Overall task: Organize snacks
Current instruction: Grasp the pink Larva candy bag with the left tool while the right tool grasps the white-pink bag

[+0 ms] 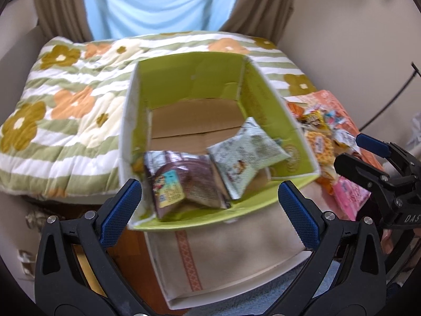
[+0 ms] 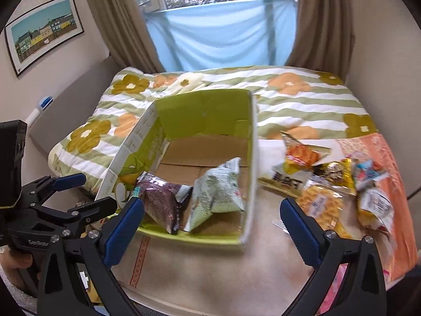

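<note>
Sorting snacks: both grippers empty, loose pile lying at two o'clock of the right gripper.

Two packets, a brown packet (image 2: pixel 160 200) and a pale green packet (image 2: pixel 218 192), are seen inside the green box (image 2: pixel 205 113), at the near end of its floor. The remaining snack pile (image 2: pixel 339 184) is spread on the bed, just beside the box's right wall. The right gripper (image 2: pixel 210 226) is held with its jaws spread wide and nothing between them; the pile is judged nearer to this hand. The left gripper (image 1: pixel 210 205) is likewise wide open and empty, at the box's near rim. The yellow waffle packet (image 2: pixel 319 202), nearest of the pile, is noted with its long axis running roughly eleven to five o'clock. A swing rightward by the right gripper is judged the likely next requirement.
</note>
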The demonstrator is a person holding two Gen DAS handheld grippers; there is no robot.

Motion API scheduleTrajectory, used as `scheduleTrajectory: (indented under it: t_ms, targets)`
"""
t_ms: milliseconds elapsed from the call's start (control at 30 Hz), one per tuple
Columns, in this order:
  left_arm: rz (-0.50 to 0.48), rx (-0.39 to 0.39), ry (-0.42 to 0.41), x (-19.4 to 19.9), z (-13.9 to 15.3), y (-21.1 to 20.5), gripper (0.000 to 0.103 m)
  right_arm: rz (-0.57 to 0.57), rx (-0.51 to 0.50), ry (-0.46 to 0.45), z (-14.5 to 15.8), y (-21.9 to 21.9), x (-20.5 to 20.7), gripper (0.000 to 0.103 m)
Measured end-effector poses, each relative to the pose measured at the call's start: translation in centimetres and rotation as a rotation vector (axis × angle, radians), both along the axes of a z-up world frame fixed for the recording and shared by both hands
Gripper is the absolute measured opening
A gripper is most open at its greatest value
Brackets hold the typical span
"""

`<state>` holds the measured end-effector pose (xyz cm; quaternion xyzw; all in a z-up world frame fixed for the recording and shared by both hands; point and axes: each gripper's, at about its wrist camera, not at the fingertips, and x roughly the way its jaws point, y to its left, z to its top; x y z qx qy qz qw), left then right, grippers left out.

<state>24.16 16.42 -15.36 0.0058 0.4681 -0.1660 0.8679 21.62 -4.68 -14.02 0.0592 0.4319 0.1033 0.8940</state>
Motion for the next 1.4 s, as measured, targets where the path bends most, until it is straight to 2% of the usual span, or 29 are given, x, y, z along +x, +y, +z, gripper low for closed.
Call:
scheduleTrajectory:
  t_ms: [200,367,600,833,1000,1167,1400]
  targets:
    - [-0.042,-0.024,-0.001,-1.9,0.7,-3.3,0.103,-0.065,0.012,-0.012,1.5,-3.9,-2.0,0.103]
    - [-0.062,-0.027,0.006,-3.0,0.8,-8.1,0.103,-0.108,0.013,-0.031,2.6,-9.3,-3.9,0.103]
    - [-0.074,-0.067,0.096,-4.9,-0.7,-16.8,0.103,-0.13,0.026,0.02,2.4,-18.3,-6.6,0.103]
    - [-0.077,-0.093,0.234,-6.2,-4.6,-25.1,0.103,-0.144,0.055,0.15,-1.4,-26.2,-9.0,0.103]
    - [-0.04,-0.112,0.338,-6.6,-8.1,-28.2,0.103,-0.097,0.081,0.241,-5.1,-29.3,-10.0,0.103]
    - [-0.016,-0.212,0.456,-6.0,-11.8,-30.0,0.103,-0.047,0.094,0.314,-8.4,-30.5,-10.0,0.103]
    - [-0.029,-0.259,0.544,-4.8,-15.4,-32.2,0.102,-0.023,0.111,0.396,-11.7,-30.4,-9.6,0.103]
